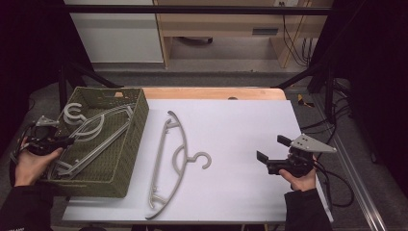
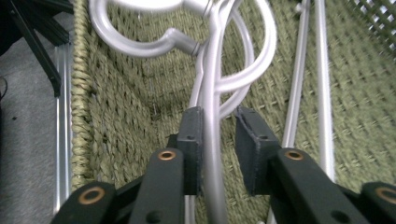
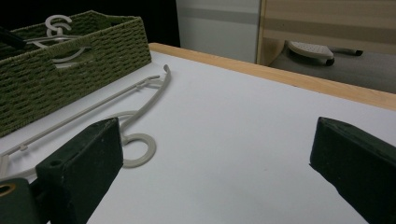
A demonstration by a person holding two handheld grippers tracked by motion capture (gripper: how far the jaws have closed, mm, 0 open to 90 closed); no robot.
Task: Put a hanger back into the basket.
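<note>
Our left gripper (image 2: pixel 218 135) reaches into the olive-green woven rectangular basket (image 1: pixel 126 163) at the left edge of the white-topped table (image 1: pixel 240 125). In the left gripper view its two black jaws straddle the pale grey plastic rod of a clothes hanger (image 2: pixel 214 140) that lies in the basket. The jaws stand narrowly apart: the rod runs close along one pad, and a clear gap separates it from the other, so we do not grip it. Whether the near pad actually touches the rod we cannot tell. The curved hooks of the grey hangers (image 1: pixel 91 130) stacked in the basket loop just beyond the jaw tips. From the high view these hangers lie slanted across the basket floor, with one hook near the far left corner.

A second pale grey plastic hanger (image 1: pixel 175 161) lies flat on the white tabletop just to the right of the basket, its hook pointing toward the table's middle.

Our right gripper (image 1: pixel 274 155) hovers over the right part of the table, well apart from that hanger. Its jaws are spread wide with nothing between them; in the right gripper view they point toward the hanger and the basket beyond it.
</note>
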